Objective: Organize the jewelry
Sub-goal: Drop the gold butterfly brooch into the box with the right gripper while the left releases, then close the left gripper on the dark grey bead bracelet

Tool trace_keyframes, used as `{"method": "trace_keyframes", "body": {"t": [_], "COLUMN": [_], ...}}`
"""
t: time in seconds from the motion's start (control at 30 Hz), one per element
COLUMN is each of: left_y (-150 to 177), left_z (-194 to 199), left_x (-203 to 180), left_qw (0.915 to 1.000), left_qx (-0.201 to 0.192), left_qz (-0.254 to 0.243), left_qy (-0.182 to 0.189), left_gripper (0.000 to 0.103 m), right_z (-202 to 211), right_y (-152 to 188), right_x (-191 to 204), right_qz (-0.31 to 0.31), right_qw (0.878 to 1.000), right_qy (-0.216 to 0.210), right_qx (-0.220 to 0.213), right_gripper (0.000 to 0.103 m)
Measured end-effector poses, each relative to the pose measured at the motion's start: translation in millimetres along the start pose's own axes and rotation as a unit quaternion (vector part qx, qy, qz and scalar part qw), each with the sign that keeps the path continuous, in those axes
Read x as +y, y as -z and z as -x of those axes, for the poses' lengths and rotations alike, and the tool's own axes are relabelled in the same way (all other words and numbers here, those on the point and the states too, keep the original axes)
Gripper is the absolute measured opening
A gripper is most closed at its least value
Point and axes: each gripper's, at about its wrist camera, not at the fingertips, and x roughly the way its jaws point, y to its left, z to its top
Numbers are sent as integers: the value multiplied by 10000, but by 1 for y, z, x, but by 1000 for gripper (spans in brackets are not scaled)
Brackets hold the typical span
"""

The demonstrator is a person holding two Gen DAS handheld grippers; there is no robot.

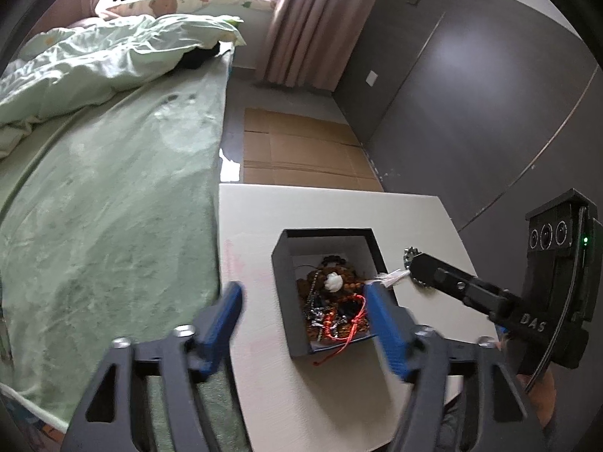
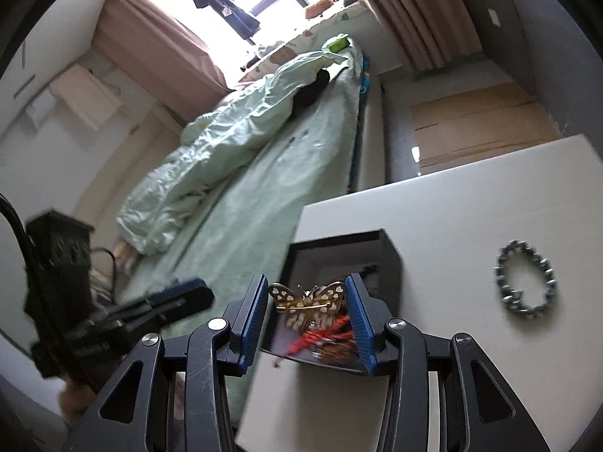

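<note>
A dark open box (image 1: 286, 301) (image 2: 388, 260) on a white board (image 1: 339, 211) holds a heap of beads, chains and red cord (image 1: 331, 309). My right gripper (image 2: 307, 297) is shut on a gold butterfly brooch with white dots (image 2: 307, 295) and holds it over the box. In the left wrist view the right gripper (image 1: 409, 269) shows at the box's right edge. My left gripper (image 1: 301, 301) is open and empty, with the box's near end between its blue fingers. A silver chunky bracelet (image 2: 525, 278) (image 1: 410, 254) lies on the board right of the box.
A bed with a green sheet (image 1: 113, 207) and a rumpled quilt (image 1: 94, 60) runs along the board's left side. Flat cardboard (image 1: 301, 150) lies on the floor beyond the board. A dark wall (image 1: 471, 94) stands to the right. Curtains (image 1: 312, 19) hang at the back.
</note>
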Motion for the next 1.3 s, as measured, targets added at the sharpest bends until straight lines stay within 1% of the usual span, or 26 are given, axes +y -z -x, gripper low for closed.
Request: {"method": "trace_keyframes", "body": {"t": [0.03,0.07,0.1,0.2,0.23,0.27,0.33,0.53,0.63,0.73,0.83,0.97,1.0,1.1,1.17,1.23,1.3], "left_y": [0,0,-1,-3,-4,-4,-4,-5,-6,-8,-9,-14,-15,-19,-21,-22,-24], "left_z": [2,3,4,2,2,0,-4,-20,-30,-38,-45,-59,-64,-79,-91,-105,-120], "left_x": [0,-1,-3,-9,-11,-13,-22,-50,-68,-83,-100,-119,-125,-140,-148,-154,-159], "left_qw": [10000,10000,10000,9999,9999,9999,9998,9991,9981,9971,9957,9936,9928,9904,9885,9865,9847], "left_qx": [-41,-64,-69,-73,-71,-67,-54,-1,51,63,60,176,221,401,561,744,915], "left_qz": [-10,-29,-50,-96,-118,-139,-207,-425,-602,-750,-891,-1077,-1145,-1296,-1380,-1436,-1465], "left_qy": [-14,-21,-31,-16,-4,8,35,57,75,114,232,290,283,277,272,248,224], "left_gripper": [81,81,81,81,81,81,81,81,81,81,81,81,79,68,62,54,49], "right_z": [-1,0,3,12,17,22,33,63,77,88,97,107,110,115,118,122,123], "right_y": [-1,-1,-1,0,1,2,3,3,4,7,9,13,14,16,17,20,20], "right_x": [0,0,-1,-5,-8,-12,-21,-51,-67,-80,-94,-111,-115,-127,-134,-141,-145], "right_qz": [-41,-67,-82,-107,-140,-165,-194,-365,-545,-651,-809,-970,-1020,-1184,-1292,-1386,-1449], "right_qw": [10000,10000,9999,9996,9995,9993,9986,9961,9940,9924,9903,9882,9875,9856,9839,9821,9813], "right_qy": [13,56,99,188,230,266,420,709,847,915,1007,1039,1056,1051,1087,1131,1130], "right_qx": [-11,-44,-103,-160,-169,-192,-255,-367,-435,-495,-510,-565,-574,-589,-585,-587,-575], "right_gripper": [54,65,67,67,69,74,76,76,76,76,76,76,76,76,73,72,71]}}
